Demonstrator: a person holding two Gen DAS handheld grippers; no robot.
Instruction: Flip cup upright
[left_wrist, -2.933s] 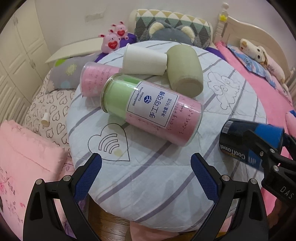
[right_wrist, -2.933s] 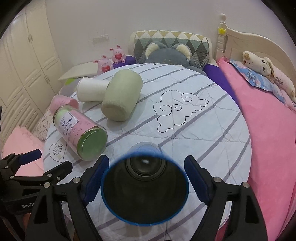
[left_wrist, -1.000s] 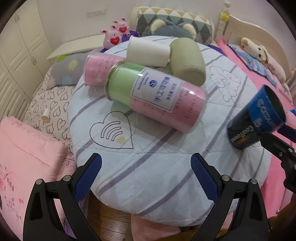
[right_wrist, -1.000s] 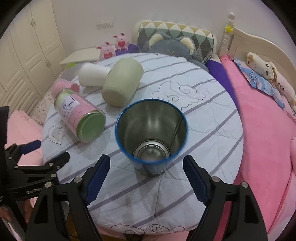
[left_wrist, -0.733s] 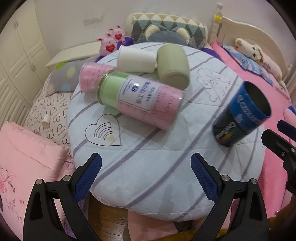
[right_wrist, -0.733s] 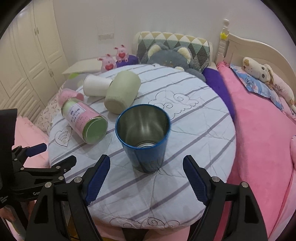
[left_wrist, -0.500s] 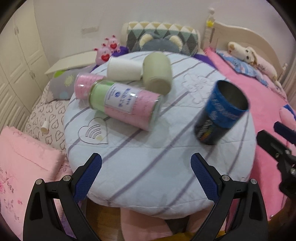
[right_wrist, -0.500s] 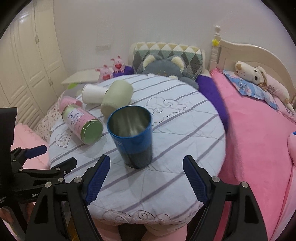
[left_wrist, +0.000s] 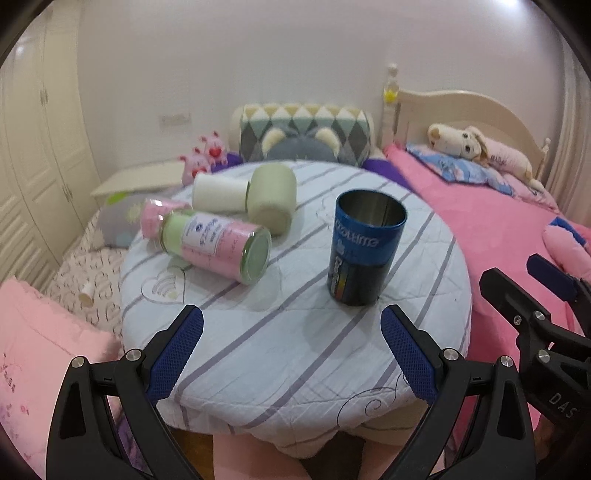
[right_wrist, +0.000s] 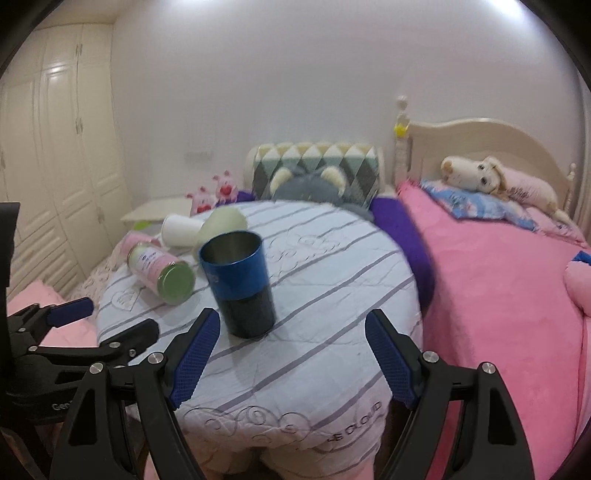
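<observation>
Cup (right_wrist: 239, 280) stands upright, mouth up, near the desk's (right_wrist: 332, 295) front, right of the tipped jar (left_wrist: 216, 245). Right gripper (right_wrist: 291, 356) and left gripper (left_wrist: 291, 354) both wide apart, empty. Flip looks done; next, just back off.

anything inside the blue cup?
The blue cup stands upright on the round table, mouth up. Only its bare metal inner wall shows in both views; the bottom is hidden by the rim, so contents there cannot be ruled out. Both tongs are open, clear of it.
</observation>
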